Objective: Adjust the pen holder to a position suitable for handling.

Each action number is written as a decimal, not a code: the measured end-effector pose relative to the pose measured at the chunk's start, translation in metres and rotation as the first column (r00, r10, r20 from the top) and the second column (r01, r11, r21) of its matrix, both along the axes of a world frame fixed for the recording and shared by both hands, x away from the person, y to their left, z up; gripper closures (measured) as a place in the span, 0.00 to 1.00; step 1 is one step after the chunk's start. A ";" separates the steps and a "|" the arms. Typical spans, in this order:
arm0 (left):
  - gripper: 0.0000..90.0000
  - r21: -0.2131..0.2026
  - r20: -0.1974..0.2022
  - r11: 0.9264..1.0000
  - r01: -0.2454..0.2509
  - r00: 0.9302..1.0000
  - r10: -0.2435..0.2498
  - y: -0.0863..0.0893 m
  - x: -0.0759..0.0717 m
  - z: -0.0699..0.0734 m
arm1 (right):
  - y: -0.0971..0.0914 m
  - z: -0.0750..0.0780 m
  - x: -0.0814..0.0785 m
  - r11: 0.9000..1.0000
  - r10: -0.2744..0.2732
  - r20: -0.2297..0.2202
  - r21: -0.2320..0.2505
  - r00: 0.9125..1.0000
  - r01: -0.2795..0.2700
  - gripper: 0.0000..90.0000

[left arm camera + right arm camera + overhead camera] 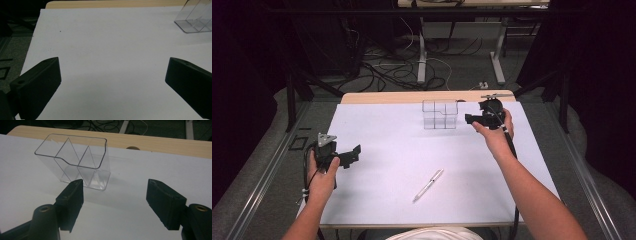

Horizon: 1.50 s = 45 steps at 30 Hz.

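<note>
Near the far edge of the white table cover (pixel 377 130), a clear plastic organizer (pixel 440 114) is standing upright, its interior divided by transparent walls into several compartments. In the right gripper view, the organizer (pixel 75 160) is showing an open top with a stepped rim, and nothing is visible inside it. The right gripper (pixel 471 119) is hovering just beside the organizer's right side in the high view, its jaws pointing toward the container without touching it. In the right gripper view, the right gripper (pixel 115 192) is presenting its two black jaws apart at a moderate width, with bare table cover between them; the organizer is sitting beyond the left jaw tip, apart from both pads. The right hand (pixel 494 135) is wrapping around the gripper body, with a cable trailing back along the forearm.

A white pen (pixel 428 185) is lying flat on the cover, nearer the person, tilted diagonally, well apart from both grippers and from the organizer.

The left gripper (pixel 354 152) is resting near the left edge of the cover, held in the left hand (pixel 323 175). In the left gripper view, the left gripper (pixel 112 75) is holding its jaws wide apart over bare cover, gripping nothing. The wooden table edge (pixel 412 96) is showing beyond the cover.
</note>
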State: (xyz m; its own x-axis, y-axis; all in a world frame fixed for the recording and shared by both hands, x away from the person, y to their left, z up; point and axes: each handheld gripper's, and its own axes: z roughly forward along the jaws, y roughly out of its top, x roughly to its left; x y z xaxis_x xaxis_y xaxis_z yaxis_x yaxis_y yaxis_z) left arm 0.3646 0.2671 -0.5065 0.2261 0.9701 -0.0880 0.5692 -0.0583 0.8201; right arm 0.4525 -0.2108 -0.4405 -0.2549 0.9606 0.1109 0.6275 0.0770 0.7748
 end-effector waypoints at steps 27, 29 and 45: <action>0.00 -0.004 -0.006 1.000 -0.002 1.000 0.002 0.002 0.001 -0.001 | 0.026 0.003 0.047 0.999 -0.044 -0.072 -0.024 0.996 0.042 0.52; 0.00 -0.004 -0.007 1.000 -0.001 1.000 0.001 0.002 0.001 -0.001 | 0.028 0.002 0.049 0.998 -0.055 -0.078 -0.017 0.995 0.054 0.53; 0.00 -0.014 -0.010 1.000 -0.007 1.000 0.007 0.003 0.000 -0.003 | 0.036 -0.017 0.065 0.998 -0.067 -0.101 -0.009 0.993 0.066 0.64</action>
